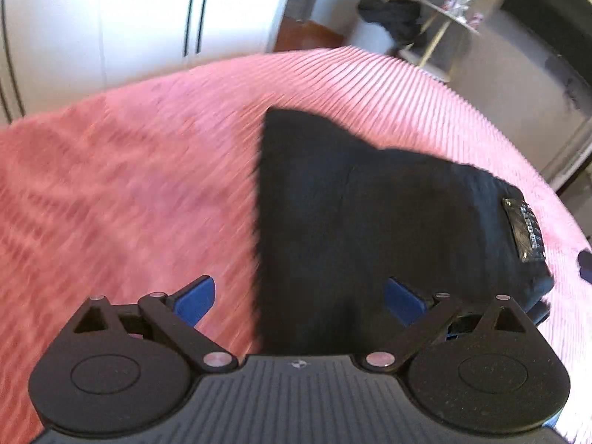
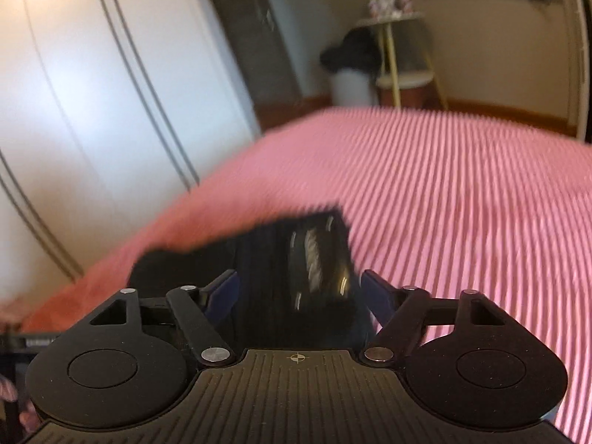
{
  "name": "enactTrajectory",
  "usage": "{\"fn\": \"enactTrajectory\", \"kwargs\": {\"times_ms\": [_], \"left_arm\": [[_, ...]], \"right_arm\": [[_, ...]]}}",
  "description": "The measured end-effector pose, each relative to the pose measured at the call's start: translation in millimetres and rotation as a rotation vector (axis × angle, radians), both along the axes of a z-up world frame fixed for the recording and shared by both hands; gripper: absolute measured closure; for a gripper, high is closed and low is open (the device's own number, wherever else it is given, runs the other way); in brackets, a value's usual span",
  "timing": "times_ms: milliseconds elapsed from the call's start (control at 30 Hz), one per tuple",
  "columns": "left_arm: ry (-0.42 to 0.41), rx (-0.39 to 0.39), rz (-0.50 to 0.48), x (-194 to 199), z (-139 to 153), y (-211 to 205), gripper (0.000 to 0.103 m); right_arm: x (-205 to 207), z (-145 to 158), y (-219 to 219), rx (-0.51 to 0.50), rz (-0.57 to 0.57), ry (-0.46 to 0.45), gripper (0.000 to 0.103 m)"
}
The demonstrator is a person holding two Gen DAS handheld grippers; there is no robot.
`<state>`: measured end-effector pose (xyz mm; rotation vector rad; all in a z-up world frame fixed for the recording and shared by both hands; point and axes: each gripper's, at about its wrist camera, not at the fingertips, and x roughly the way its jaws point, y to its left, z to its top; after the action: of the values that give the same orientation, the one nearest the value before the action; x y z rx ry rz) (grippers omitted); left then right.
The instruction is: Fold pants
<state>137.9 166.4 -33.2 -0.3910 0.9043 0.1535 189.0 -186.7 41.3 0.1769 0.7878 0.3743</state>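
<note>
Bedspread (image 1: 129,185), pink and ribbed, fills everything ahead of both my sets of fingers, with white wardrobe doors (image 2: 92,111) beyond it and a small round side stand (image 2: 392,48) at the far end of the room.

On the bed lie the black pants (image 1: 351,214), already gathered into a compact dark block, so I judge the folding is well along, perhaps at its last fold or the final tidying. From my left fingers (image 1: 299,296) the block runs forward and to the right, its straight left edge passing between my two blue pads, and a shiny label patch (image 1: 525,229) sits at its right end. My left fingers stand wide apart, gripping nothing.

My right fingers (image 2: 299,292) are spread too, less widely, with the labelled end of the pants just ahead and partly between the pads. The view is blurred, so I cannot tell whether either pad touches the cloth; I see no pinch.

Next, I judge, I must either lower and close on the near edge to carry it over once more, or press the block flat and square its edges.
</note>
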Motion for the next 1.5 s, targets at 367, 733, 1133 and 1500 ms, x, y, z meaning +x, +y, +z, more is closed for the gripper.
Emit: {"fn": "enactTrajectory", "kwargs": {"times_ms": [367,733,1133,1500], "left_arm": [[0.011,-0.015,0.089,-9,-25,-15,0.004],[0.022,-0.049,0.093,-21,-39,-20,0.004],[-0.084,-0.164,-0.001,-29,-36,30,0.004],[-0.196,-0.462,-0.156,-24,-76,81,0.004]], "right_arm": [[-29,-50,54,-0.189,0.069,0.044,0.068],[-24,-61,66,-0.306,0.092,0.051,0.073],[-23,-61,93,-0.434,0.079,0.061,0.059],[-20,-46,125,-0.530,-0.032,0.080,0.055]]}}
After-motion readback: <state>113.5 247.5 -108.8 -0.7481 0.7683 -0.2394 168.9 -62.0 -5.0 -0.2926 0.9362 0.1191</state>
